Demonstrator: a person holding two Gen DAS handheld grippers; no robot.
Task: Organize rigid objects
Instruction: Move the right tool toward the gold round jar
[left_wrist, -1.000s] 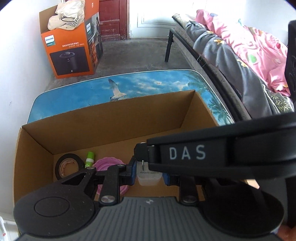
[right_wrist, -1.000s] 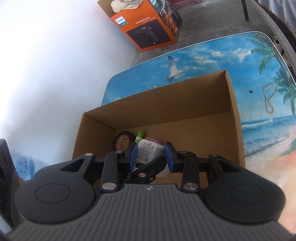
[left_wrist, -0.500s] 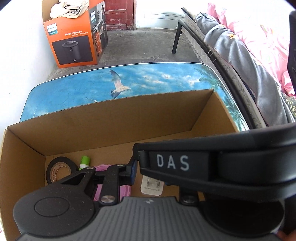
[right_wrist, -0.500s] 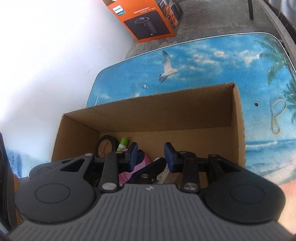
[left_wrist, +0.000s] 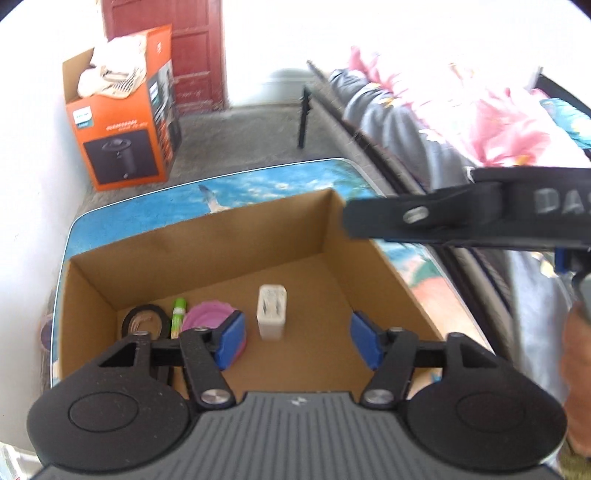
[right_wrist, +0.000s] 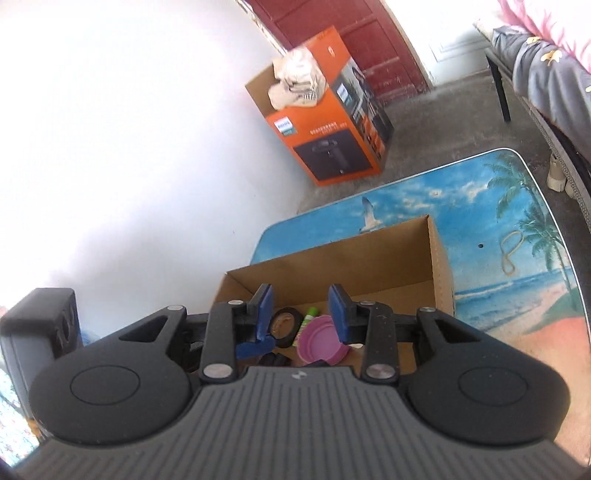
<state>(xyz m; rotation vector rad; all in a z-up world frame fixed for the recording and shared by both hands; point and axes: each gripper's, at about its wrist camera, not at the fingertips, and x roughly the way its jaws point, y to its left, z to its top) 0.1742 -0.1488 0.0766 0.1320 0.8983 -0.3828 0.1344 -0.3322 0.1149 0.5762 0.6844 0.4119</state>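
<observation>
Cardboard box (left_wrist: 207, 243), open-topped, sits on my low table (left_wrist: 280, 184), whose top is printed with blue sky, a gull, palms and a beach. In my left wrist view the box fills the centre. Along its floor, from 9 o'clock towards the middle, lie a black tape roll (left_wrist: 144, 320), a green-capped stick (left_wrist: 178, 314) and a pink round lid (left_wrist: 207, 320), close together. A white charger plug (left_wrist: 272, 316) lies on the box floor just right of the lid, apart from it.

My left gripper (left_wrist: 298, 341) hangs above the box; its jaws have just been opening and now stand wide, nothing between the blue pads, the charger lying below and beyond them. My right gripper (right_wrist: 301, 314) stands narrower, part open, with nothing pressed between its pads; the tape roll and pink lid show through the gap, down in the box. In the left view its black arm crosses at 2 o'clock.

On the table at 3 o'clock in the right view lies a loose rubber band (right_wrist: 510, 251). Beyond the table the floor is bare grey concrete. An orange appliance carton (left_wrist: 125, 125) with cloth on top stands at 11 o'clock against a white wall, a dark red door (left_wrist: 173, 48) behind it. A bed with grey and pink floral bedding (left_wrist: 461, 110) runs along 1 to 3 o'clock.
</observation>
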